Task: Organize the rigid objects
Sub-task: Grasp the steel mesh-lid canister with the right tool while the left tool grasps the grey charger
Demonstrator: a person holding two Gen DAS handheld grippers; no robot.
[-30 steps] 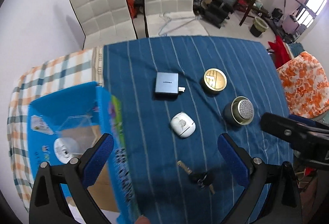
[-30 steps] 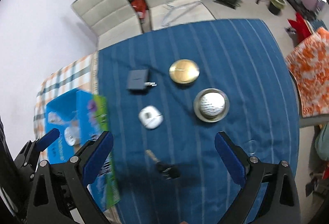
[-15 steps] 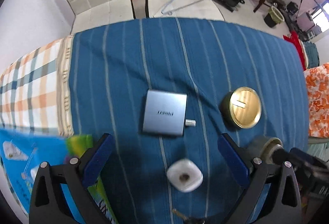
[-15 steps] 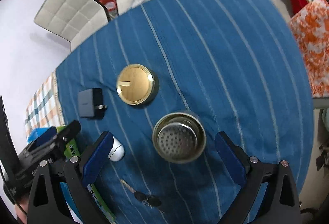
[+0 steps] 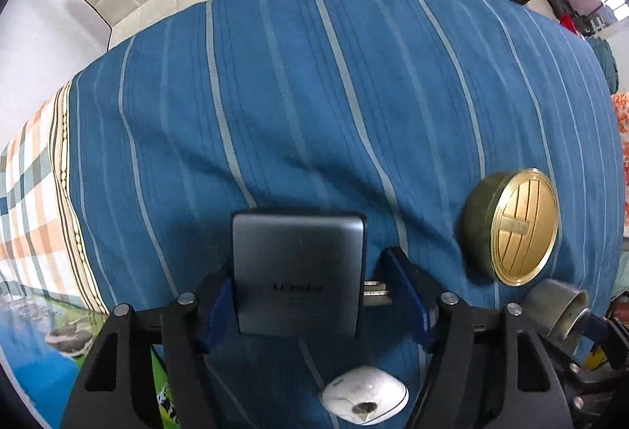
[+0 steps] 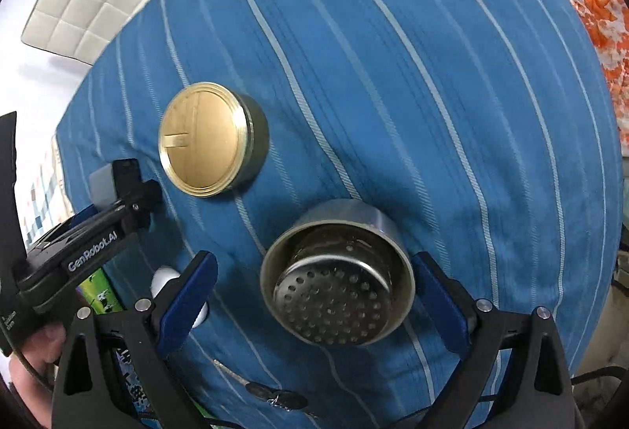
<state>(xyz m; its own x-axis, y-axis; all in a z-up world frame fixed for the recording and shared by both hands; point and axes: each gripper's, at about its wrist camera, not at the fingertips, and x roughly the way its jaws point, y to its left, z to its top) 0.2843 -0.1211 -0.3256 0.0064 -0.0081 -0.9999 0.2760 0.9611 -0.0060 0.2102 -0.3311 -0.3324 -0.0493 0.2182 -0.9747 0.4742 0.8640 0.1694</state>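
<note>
Charger (image 5: 297,273) sits between downward-pointing left gripper (image 5: 314,299) jaws, just closing.

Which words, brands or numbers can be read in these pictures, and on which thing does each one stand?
"GenRobot.AI": on the left hand-held gripper, seen from the right wrist.
Charger: a short brand word, upside down and too dim to read.
Colourful box: print too blurred to read.
Gold tin: no text.
</note>
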